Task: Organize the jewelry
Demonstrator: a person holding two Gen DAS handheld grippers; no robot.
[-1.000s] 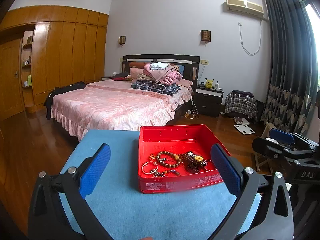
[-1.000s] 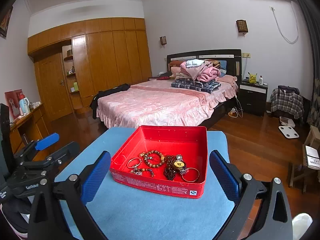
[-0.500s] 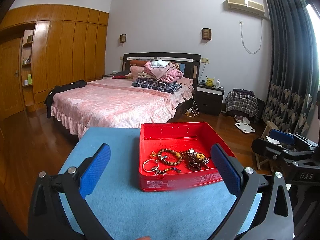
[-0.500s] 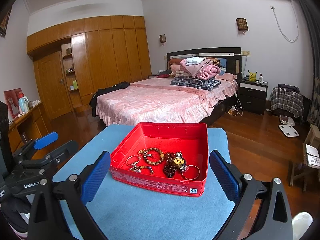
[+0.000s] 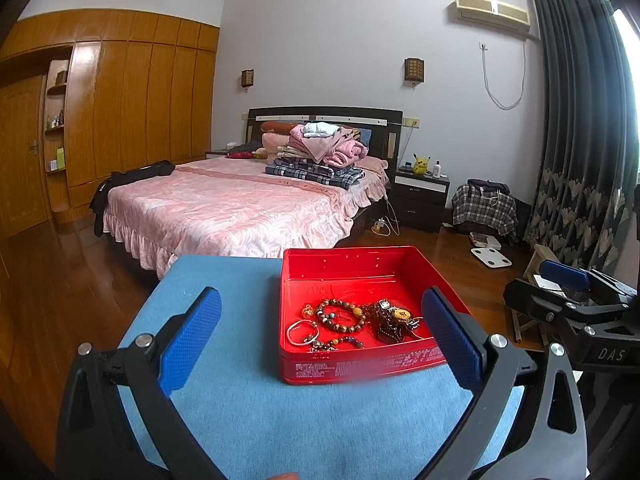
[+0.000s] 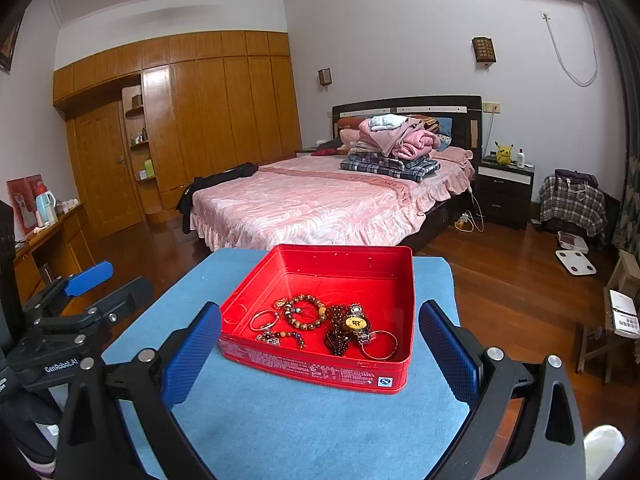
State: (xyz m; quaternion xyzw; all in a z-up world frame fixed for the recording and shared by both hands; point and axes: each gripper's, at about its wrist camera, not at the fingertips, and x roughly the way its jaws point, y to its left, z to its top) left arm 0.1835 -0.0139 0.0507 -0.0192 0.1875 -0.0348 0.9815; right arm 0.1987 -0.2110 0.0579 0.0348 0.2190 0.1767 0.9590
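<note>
The left gripper [image 5: 320, 334] hangs above the blue worktop [image 5: 248, 408] with its jaws spread wide and nothing between them. Its left blue pad sits over bare worktop; its right blue pad overlaps the near right corner of the red tin [image 5: 360, 280]. So the tin lies ahead of the jaws and toward their right side, flat on the worktop.

Inside the tin, going left to right in the left wrist view: a silver bangle [image 5: 303, 327], a brown bead bracelet [image 5: 340, 314] just beyond it, a string of small mixed beads [image 5: 334, 343] near the front wall, then a dark bead tangle [image 5: 390, 322] with a yellow-faced piece on top. All of it is gathered in the near half of the tin; the far half is bare red.

The right gripper [image 6: 319, 350] is likewise wide open and empty, above the worktop. The red tin [image 6: 340, 264] lies almost squarely between and just ahead of its two pads, apart from both. In this view a plain ring bangle [image 6: 379, 345] shows at the tin's near right corner, beside a watch [image 6: 356, 322].
</note>
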